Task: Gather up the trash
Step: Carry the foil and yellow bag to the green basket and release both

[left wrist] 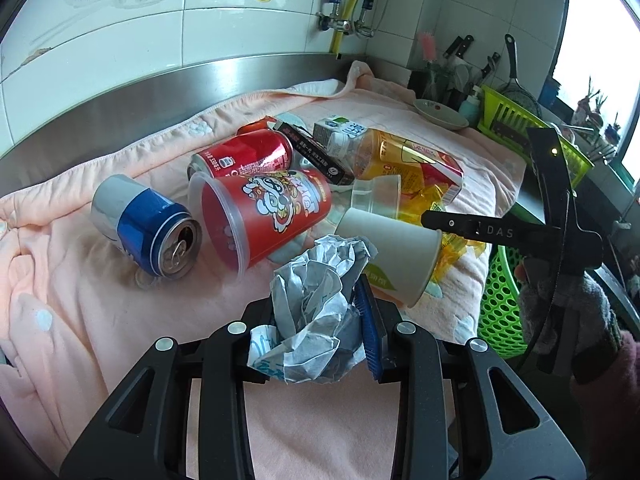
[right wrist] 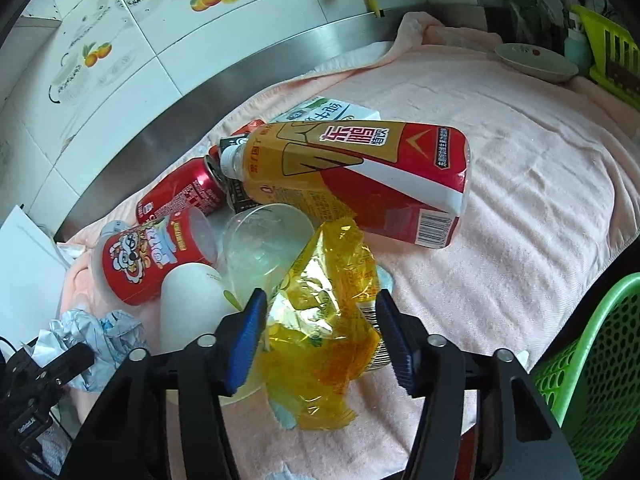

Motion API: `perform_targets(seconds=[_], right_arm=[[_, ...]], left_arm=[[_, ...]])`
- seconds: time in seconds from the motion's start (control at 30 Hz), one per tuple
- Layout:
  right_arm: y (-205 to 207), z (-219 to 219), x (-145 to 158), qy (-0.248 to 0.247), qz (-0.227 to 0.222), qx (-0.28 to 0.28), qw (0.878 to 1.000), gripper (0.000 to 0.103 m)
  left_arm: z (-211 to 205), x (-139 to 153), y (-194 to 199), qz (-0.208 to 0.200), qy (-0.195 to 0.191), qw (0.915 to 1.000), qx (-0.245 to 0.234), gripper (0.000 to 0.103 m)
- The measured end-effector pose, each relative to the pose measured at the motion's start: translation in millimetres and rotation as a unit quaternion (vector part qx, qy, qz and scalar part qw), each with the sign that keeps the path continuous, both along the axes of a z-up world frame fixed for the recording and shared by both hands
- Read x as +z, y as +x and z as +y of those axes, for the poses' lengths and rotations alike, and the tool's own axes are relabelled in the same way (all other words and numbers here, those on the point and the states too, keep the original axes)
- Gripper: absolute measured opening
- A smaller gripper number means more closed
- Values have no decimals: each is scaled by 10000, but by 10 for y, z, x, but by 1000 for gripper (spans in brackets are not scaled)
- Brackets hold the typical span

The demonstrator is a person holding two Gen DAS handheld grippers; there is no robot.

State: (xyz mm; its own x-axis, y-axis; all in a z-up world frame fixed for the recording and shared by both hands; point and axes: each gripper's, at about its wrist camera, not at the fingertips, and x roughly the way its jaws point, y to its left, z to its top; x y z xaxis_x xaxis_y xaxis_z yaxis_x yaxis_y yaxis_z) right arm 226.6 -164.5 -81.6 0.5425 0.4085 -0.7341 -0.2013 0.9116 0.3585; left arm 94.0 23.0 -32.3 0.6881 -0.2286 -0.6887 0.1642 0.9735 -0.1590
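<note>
The left claw is clamped on a crumpled paper wad, held just above the pink towel that covers the counter. The right claw straddles a crinkled yellow plastic wrapper; its blue pads sit at the wrapper's edges, but whether they press it is hard to make out. Just left of that wrapper lies a white paper cup, and beyond it a clear plastic cup. Farther off lie a red-and-yellow drink bottle, a red snack tub, a red can and a blue can. A green basket is cut off at the right edge.
</note>
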Motion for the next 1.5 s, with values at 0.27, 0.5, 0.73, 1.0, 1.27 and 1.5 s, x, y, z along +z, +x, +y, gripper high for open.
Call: perform_targets(seconds=[0.27, 0.5, 0.73, 1.0, 1.27, 1.5], right_arm=[[-157, -11, 160, 143, -244, -17, 9996, 22], [-446, -227, 402, 281, -627, -186, 9975, 20], [-928, -844, 595, 70, -1055, -871, 9906, 20], [-1360, -1695, 395, -412, -817, -1889, 9777, 20], [-1609, -2119, 156, -672, -632, -2333, 9680, 23], [-1830, -2366, 140, -725, -827, -2608, 9591, 48]], left_arm=[[30, 111, -73, -127, 0, 9999, 30, 33], [-23, 243, -130, -239, -51, 9997, -81, 33], [-302, 389, -127, -358, -55, 9985, -416, 33], [-987, 505, -62, -422, -32, 9927, -1129, 33], [-1765, 505, 38, -321, 17, 9842, -1741, 33], [-2428, 379, 135, -90, 98, 9755, -2196, 33]])
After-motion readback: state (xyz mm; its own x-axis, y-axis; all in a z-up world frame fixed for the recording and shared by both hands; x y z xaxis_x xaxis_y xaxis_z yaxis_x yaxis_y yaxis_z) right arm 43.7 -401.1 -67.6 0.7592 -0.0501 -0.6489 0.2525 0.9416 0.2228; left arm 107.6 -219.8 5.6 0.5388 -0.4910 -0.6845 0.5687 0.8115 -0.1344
